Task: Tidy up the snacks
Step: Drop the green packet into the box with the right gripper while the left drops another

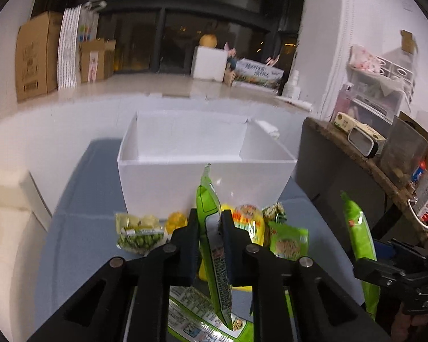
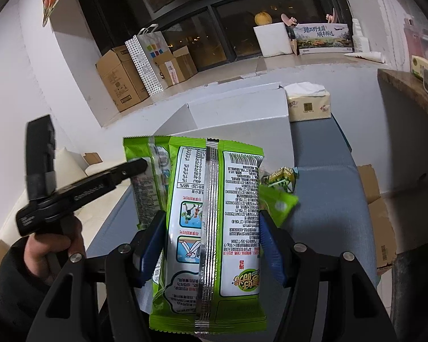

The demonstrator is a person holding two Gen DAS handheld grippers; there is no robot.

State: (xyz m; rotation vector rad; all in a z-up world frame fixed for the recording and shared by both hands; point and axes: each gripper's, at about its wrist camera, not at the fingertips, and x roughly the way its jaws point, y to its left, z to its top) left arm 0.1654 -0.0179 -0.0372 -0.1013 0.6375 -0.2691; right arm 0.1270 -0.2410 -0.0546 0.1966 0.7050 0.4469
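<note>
Here the left gripper [image 1: 209, 239] pinches a green snack packet [image 1: 214, 256] edge-on, long axis upright at lower centre, with the open white box [image 1: 202, 182] directly above it in frame, while the right gripper [image 2: 211, 245] clamps a second green packet [image 2: 214, 228].

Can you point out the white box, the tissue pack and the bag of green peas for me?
White box [image 1: 202, 182], left wrist view, front wall.
Tissue pack [image 2: 309, 105], right wrist view, front face.
Bag of green peas [image 1: 138, 233], left wrist view, middle of bag.

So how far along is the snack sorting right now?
Nothing shows inside the white box yet. In hand: the left gripper and right gripper each clamp a green snack packet. Left on the table: green pea bag, yellow snacks, another green packet.
</note>
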